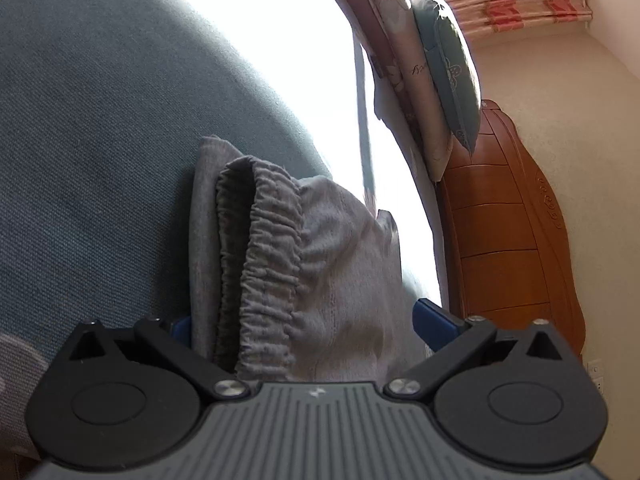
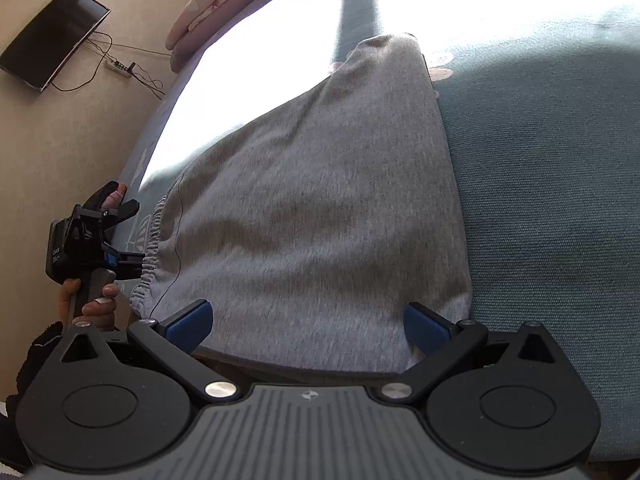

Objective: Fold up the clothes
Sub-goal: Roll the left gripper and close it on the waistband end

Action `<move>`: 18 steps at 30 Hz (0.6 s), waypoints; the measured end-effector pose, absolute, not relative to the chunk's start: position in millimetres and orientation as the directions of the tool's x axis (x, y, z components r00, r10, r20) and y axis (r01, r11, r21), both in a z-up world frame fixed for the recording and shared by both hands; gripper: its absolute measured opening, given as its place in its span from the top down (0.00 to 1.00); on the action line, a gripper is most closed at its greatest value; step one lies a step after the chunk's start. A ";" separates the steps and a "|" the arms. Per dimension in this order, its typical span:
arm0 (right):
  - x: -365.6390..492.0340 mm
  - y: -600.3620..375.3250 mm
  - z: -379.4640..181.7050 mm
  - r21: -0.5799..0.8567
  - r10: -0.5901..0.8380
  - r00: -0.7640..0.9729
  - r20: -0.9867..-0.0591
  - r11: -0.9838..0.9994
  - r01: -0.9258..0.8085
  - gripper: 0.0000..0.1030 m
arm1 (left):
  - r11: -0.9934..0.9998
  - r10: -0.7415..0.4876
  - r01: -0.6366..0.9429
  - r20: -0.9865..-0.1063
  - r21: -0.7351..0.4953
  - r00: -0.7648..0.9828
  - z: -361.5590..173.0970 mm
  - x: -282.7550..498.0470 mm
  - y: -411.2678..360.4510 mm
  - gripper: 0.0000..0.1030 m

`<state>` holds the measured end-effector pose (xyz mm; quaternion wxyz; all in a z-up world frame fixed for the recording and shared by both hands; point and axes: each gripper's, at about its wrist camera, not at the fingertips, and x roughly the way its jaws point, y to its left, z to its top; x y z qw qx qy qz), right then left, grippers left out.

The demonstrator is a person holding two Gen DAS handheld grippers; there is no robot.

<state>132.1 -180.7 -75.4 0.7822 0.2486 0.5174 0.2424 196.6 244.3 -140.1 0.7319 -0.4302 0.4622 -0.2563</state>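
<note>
In the left wrist view, a teal woven bedspread (image 1: 100,140) fills the left of the frame, its coarse weave plainly seen. At centre, grey knit trousers (image 1: 320,260) are seen folded in layers, the gathered elastic waistband (image 1: 272,272) running in a ribbed strip down to the lower centre. The left gripper (image 1: 304,324) is spread wide, the fabric bunched between its two blue-padded fingers; whether the pads touch the cloth cannot be told. A washed-out sunlit patch is seen at upper centre, and two pillows are leaned at upper right: one floral pillow (image 1: 396,64) and one teal cushion (image 1: 448,64). A curved wooden headboard (image 1: 508,232) is seen at right against a pale wall. In the right wrist view, a dark screen (image 2: 52,36) is seen on the beige wall at upper left, with cables below it. At left centre the left gripper is seen, held by a hand (image 2: 96,304), at the waistband edge. The trousers (image 2: 312,208) lie flat across the centre on the bedspread (image 2: 552,184). The right gripper (image 2: 308,324) is spread apart, one blue pad at each side of the trousers' near edge.
</note>
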 end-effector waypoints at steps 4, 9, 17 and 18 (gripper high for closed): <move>132.1 -184.9 -76.9 0.654 0.648 0.348 -0.677 0.747 -0.120 0.00 | 0.528 -0.765 0.001 -0.474 -0.849 0.436 -137.4 203.2 245.5 0.01; 132.3 -187.3 -77.8 0.668 0.660 0.348 -0.665 0.735 -0.118 0.00 | 0.508 -0.754 -0.042 -0.467 -0.860 0.461 -141.4 231.3 251.7 0.02; 131.3 -192.1 -79.3 0.687 0.682 0.346 -0.645 0.715 -0.129 0.00 | 0.555 -0.780 0.065 -0.492 -0.829 0.388 -138.2 198.6 238.0 0.01; 132.0 -192.8 -79.8 0.691 0.685 0.345 -0.642 0.712 -0.128 0.00 | 0.557 -0.778 0.045 -0.502 -0.829 0.377 -137.9 203.2 237.9 0.02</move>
